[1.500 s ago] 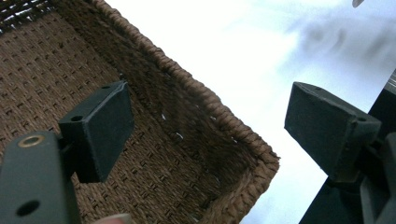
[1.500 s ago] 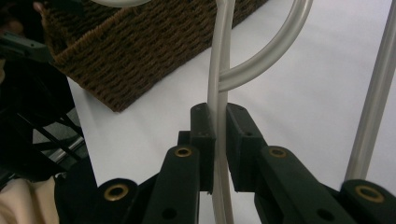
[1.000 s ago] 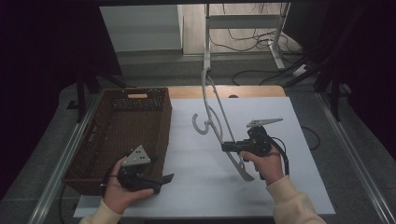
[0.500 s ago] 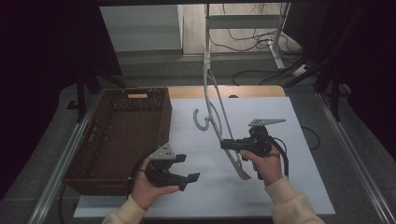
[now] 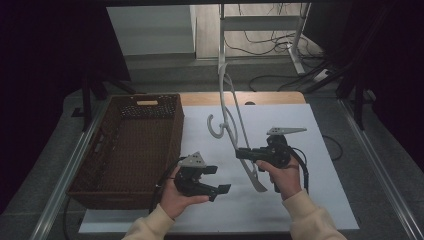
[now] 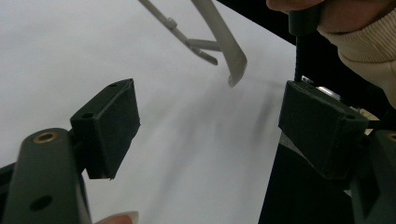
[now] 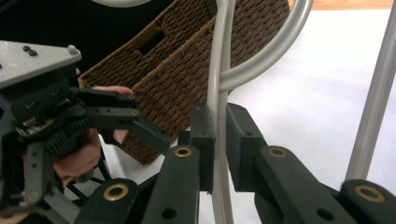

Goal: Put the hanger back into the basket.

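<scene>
**High view: right hand is holding a hanger upright over the bench**

High view is showing a person at a white-covered bench (image 5: 320, 200) with a gripper in each hand. The right gripper (image 5: 245, 153) is gripping a pale grey hanger (image 5: 235, 120) partway along one arm, so the hanger is standing tilted, its hook (image 5: 216, 127) hanging toward the left and its near tip (image 5: 260, 188) hovering just above or touching the sheet; I cannot tell which. In the right gripper view the fingers (image 7: 203, 140) are pressing nearly together with the thin bar of the hanger (image 7: 215, 84) clamped between them.

The left gripper (image 5: 220, 180) is sitting near the front edge, just right of a brown wicker basket (image 5: 130, 150). Its fingers (image 6: 109, 123) are standing wide apart and holding nothing, pointing toward the hanger's lower tip (image 6: 236, 70).

The hanger is looking light, stiff and smooth, probably plastic, so it is likely to pivot or slip in a pinch on one thin bar. A second hold on the lower arm near the tip, or at the junction below the hook, would be steadying it best.
</scene>
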Available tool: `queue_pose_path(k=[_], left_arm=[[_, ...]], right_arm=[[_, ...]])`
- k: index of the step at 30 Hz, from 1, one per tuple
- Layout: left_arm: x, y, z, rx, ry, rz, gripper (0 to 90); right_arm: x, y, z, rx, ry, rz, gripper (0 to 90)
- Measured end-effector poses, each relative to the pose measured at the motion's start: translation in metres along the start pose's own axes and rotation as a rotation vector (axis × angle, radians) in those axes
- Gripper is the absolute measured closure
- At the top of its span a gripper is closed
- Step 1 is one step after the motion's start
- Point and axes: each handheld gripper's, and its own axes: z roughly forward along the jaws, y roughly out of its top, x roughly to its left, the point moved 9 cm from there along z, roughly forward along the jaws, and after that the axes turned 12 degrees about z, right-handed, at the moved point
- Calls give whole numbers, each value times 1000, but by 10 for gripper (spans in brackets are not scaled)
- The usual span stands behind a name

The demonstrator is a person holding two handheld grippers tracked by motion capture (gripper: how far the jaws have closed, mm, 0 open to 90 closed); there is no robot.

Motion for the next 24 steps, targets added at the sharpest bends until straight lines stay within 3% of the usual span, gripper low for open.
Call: queue_pose_path(k=[11,20,24], left_arm=[[-1,10,26,-46,-58,-22,258],[1,19,37,-104,-100,-89,354],[4,22,39,-128,-113,-117,402]], right_arm=[[8,0,5,-36,19,21,817],[14,4,6,-103,43,50,816],[14,3,8,-108,42,54,816]])
